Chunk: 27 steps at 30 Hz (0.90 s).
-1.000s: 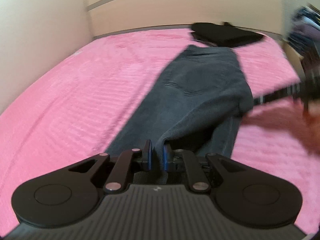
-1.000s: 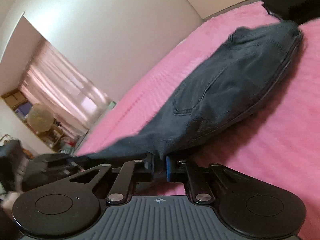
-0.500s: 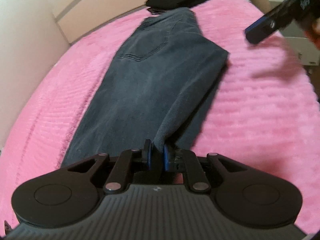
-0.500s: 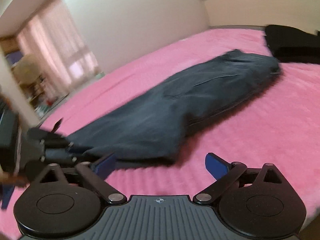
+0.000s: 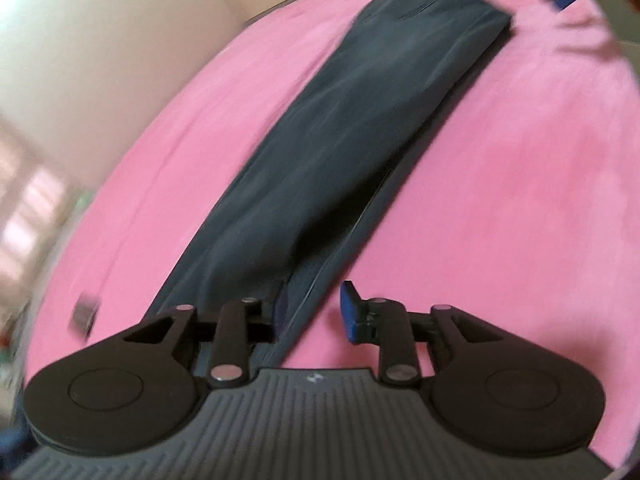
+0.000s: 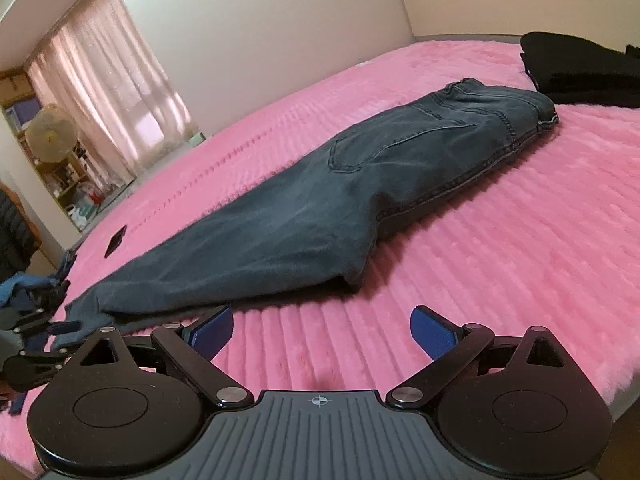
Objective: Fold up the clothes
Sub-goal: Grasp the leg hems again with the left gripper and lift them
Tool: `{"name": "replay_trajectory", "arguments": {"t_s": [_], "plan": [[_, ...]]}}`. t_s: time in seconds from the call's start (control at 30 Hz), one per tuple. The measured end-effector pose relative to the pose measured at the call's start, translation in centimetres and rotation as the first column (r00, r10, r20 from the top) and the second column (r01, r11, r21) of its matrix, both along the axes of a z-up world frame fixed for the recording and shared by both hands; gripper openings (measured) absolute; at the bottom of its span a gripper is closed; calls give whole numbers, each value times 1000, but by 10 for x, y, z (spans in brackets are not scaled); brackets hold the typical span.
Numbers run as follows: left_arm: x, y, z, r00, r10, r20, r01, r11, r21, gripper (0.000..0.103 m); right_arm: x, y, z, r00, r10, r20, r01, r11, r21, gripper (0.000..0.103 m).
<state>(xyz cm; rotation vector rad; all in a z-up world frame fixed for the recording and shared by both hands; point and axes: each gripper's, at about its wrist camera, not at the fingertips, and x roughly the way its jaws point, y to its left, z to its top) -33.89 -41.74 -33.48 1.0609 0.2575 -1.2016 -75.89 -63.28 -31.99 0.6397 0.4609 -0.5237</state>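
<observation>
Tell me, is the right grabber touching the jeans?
Apart. The right wrist view shows the right gripper open, with bare pink blanket between its fingertips and the jeans lying further ahead.

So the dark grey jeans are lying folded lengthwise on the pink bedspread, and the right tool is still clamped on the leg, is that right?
Not quite. The dark grey jeans do lie folded lengthwise on the pink bedspread, but the right tool is open, its blue pads spread apart over bare bedspread with no denim between them. The right wrist view shows this.
</observation>
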Motion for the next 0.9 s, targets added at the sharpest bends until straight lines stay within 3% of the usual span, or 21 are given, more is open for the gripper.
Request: {"name": "replay_trajectory", "arguments": {"t_s": [0.2,0.47,0.5,0.63,0.7,0.77,0.9], "plan": [[29,57,-13,981,123,151,-129,991,29,32,30,26,7,995,95,-8,-95,995,-43,98],[76,64,-38,934,32,357,-100,979,175,34,99,49,5,979,203,-10,-203,976,-73,98],[81,67,-41,930,15,367,-94,976,198,33,107,52,4,977,214,-15,-215,974,-78,98],[101,79,-52,916,-50,398,-68,958,277,3,133,56,-1,969,247,-29,-249,965,-89,98],[108,87,-49,921,-40,387,-62,967,249,1,142,56,-2,969,244,-32,-246,966,-85,98],[116,94,-40,904,-19,428,-76,976,205,1,149,57,-2,971,239,-33,-241,966,-91,98],[130,106,-49,931,14,364,-103,969,226,1,154,60,-2,969,243,-41,-246,965,-94,98]]}}
